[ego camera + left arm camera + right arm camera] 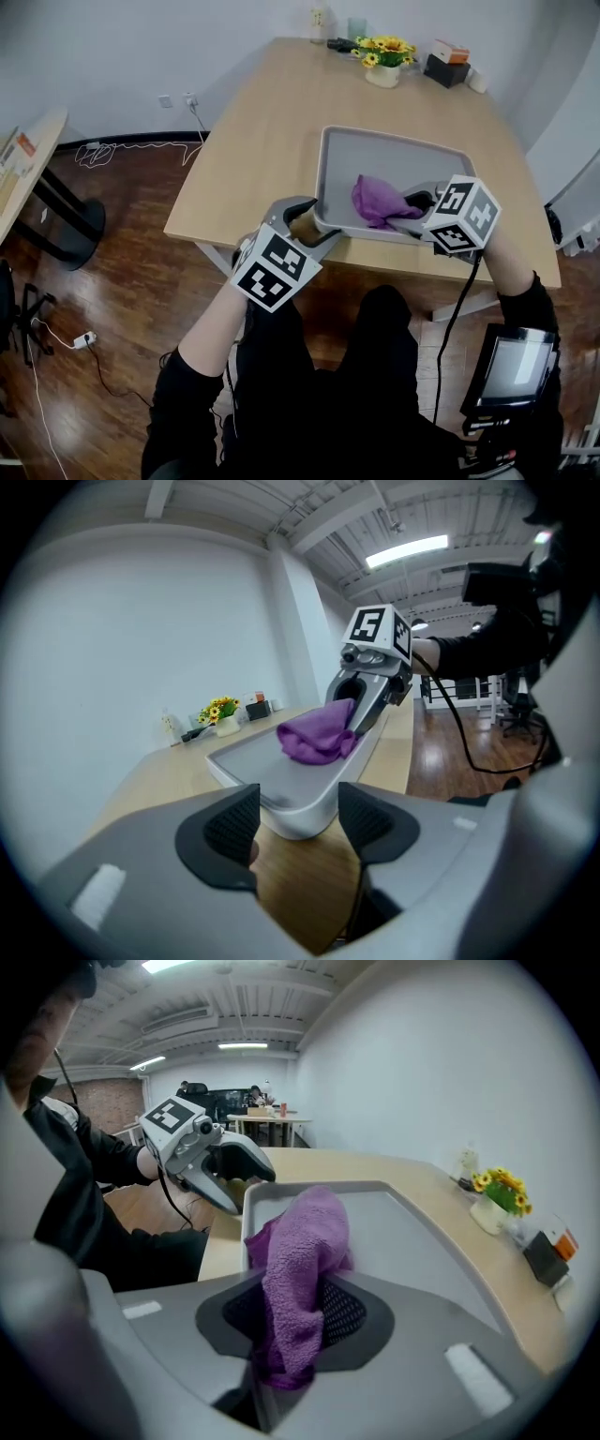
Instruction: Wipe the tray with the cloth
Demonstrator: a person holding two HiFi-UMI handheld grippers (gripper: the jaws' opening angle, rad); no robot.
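A grey tray [394,159] lies on the wooden table [262,141] near its front edge. A purple cloth [375,200] rests bunched on the tray's near part. My right gripper [412,202] is shut on the cloth [300,1251], which hangs out past its jaws over the tray [412,1241]. My left gripper [314,225] is at the tray's near left corner. In the left gripper view that rounded corner [300,808] sits between the two pads of the left gripper [298,822], which close on it. Beyond it are the cloth [317,735] and the right gripper [370,682].
A vase of yellow flowers [384,58], a black box [446,67] and small bottles stand at the table's far end. Wooden floor with cables lies to the left, beside another table [28,159]. A device with a screen [516,370] hangs at my right side.
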